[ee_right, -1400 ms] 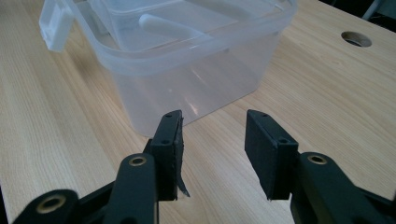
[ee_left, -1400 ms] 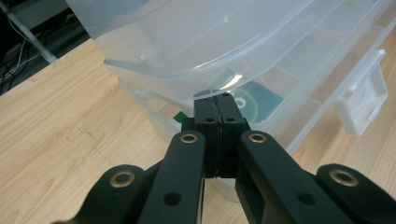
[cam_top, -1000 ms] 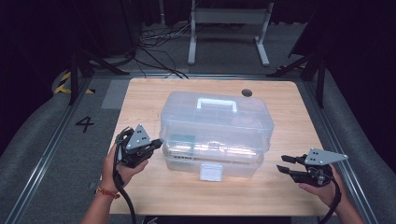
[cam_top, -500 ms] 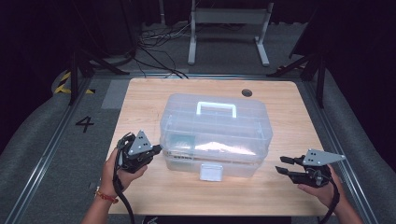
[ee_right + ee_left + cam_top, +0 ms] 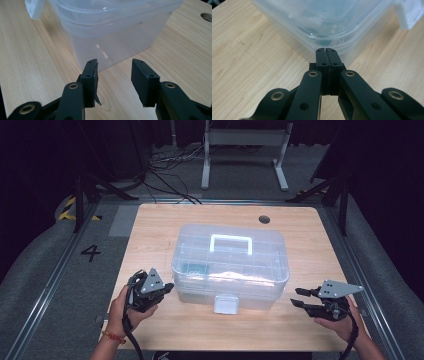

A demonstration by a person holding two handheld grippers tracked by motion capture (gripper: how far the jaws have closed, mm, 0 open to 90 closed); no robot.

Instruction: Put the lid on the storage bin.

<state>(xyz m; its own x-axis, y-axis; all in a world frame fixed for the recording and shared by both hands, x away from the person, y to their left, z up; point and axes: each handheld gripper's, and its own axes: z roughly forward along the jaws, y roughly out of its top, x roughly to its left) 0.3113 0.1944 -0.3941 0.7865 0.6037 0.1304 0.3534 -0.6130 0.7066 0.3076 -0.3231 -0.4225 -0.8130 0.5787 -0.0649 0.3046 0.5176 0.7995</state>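
Fingers (image 5: 322,60) of the left gripper (image 5: 167,287) pressing together, holding nothing, nearly touching the box (image 5: 230,267). Right gripper (image 5: 296,297) gaping, aiming at that box's other end. Sitting mid-table (image 5: 150,227), latch (image 5: 224,304) facing forward, handle (image 5: 230,242) on top.

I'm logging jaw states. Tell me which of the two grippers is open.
The right gripper: its jaws stand apart with bare table between them, near the clear box. The left gripper has its jaws pressed together.

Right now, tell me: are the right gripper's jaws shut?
No, the right gripper has a clear gap between its jaws, aimed at the clear box.
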